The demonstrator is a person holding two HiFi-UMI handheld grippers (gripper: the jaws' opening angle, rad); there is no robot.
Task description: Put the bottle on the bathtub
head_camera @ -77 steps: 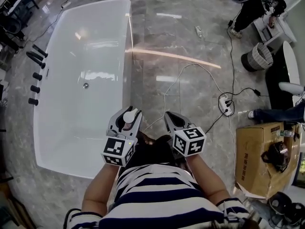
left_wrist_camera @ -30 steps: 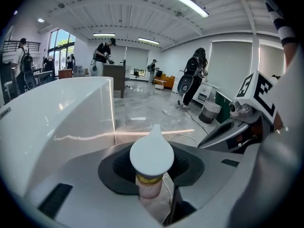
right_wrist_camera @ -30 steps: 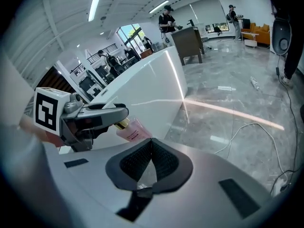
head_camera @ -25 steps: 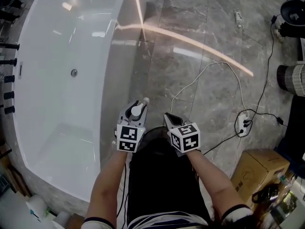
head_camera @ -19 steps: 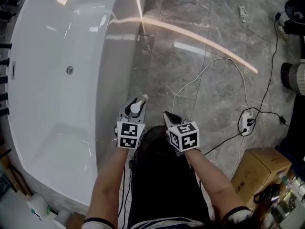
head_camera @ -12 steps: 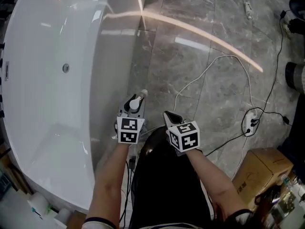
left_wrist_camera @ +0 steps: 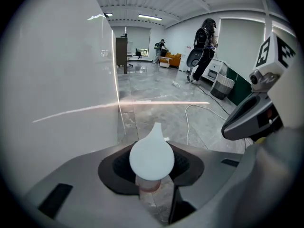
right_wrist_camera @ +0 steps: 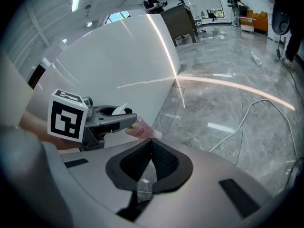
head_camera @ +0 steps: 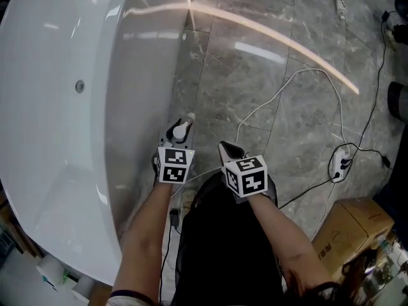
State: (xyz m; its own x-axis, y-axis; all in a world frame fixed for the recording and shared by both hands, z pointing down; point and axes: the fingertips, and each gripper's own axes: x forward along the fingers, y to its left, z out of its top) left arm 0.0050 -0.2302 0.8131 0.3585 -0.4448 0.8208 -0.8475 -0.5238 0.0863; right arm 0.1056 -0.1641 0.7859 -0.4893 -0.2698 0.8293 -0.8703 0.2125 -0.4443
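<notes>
Drawn nearer to the bathtub [head_camera: 143, 69] than half a second ago, with more of its white wall filling the head view's left. Gripping the pink bottle [head_camera: 183, 125] in the left gripper [head_camera: 177, 134], jaws clamped round its neck beneath the white teardrop cap, cap uppermost, over the grey marble floor [head_camera: 255, 62] just beside the tub's outer wall, not on its rim. With the right gripper [head_camera: 228, 150] alongside, jaws pressed together on nothing. Both bare forearms stretched forward, close together, roughly level, left gripper slightly ahead.
</notes>
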